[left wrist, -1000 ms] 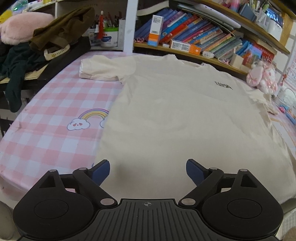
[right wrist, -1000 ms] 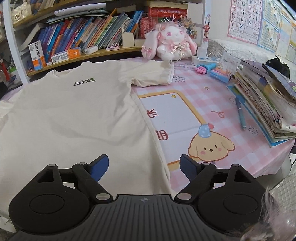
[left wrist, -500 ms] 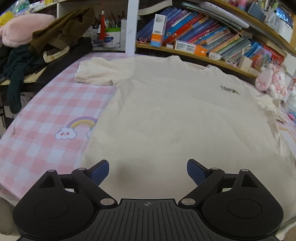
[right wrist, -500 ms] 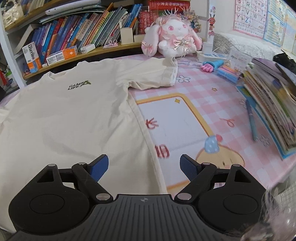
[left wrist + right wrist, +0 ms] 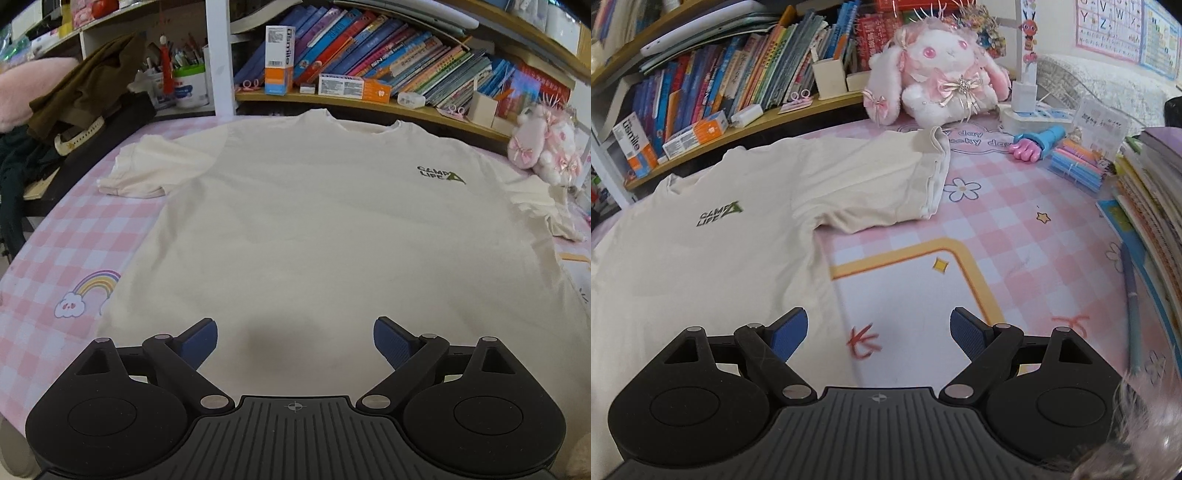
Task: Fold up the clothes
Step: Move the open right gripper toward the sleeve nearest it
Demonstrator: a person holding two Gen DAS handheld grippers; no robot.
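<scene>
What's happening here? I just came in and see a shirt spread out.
A person holds a gripper in each hand over a cream T-shirt lying flat, front up, on a pink checked table. The left gripper is open above the shirt's lower part; the right gripper is open near the shirt's side edge, below the sleeve. Neither holds anything, and no fold has been made yet.
</scene>
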